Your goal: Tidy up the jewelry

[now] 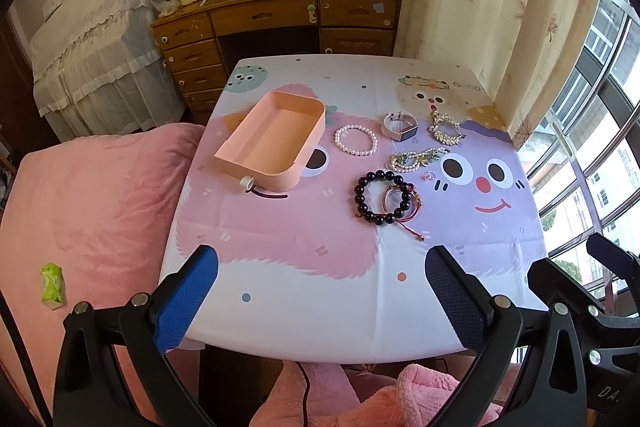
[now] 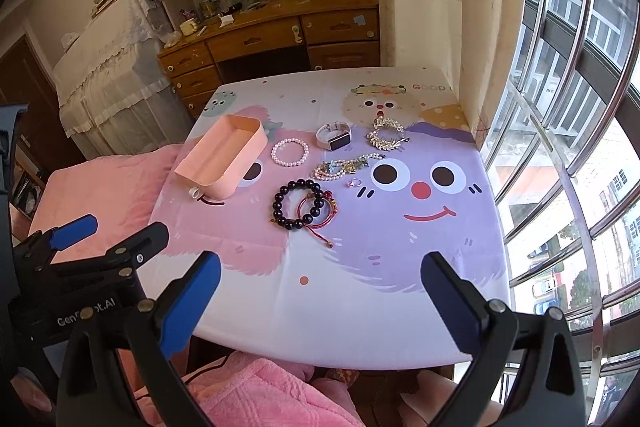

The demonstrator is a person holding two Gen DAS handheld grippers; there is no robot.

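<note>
An empty peach drawer-style box (image 1: 276, 143) (image 2: 224, 157) lies on the cartoon tablecloth (image 1: 320, 287) (image 2: 360, 299), left of the jewelry. Spread to its right are a white pearl bracelet (image 1: 356, 140) (image 2: 290, 152), a watch (image 1: 400, 126) (image 2: 334, 137), a gold leaf piece (image 1: 445, 129) (image 2: 386, 135), a pearl strand with charms (image 1: 416, 159) (image 2: 346, 166), a small pink ring (image 1: 429, 175) (image 2: 354, 182), a dark bead bracelet (image 1: 382, 197) (image 2: 298, 203) and a red cord bracelet (image 1: 402, 201) (image 2: 320, 209). My left gripper (image 1: 320, 279) (image 2: 108, 231) and right gripper (image 2: 320, 287) hover open over the table's near edge, holding nothing.
A pink bed (image 1: 80, 211) with a green packet (image 1: 53, 285) borders the table on the left. Behind stands a wooden desk (image 1: 280, 15) with shelves; a curtain (image 1: 480, 7) and barred window (image 2: 568, 107) are at the right. Pink fabric (image 2: 260, 395) lies below the near edge.
</note>
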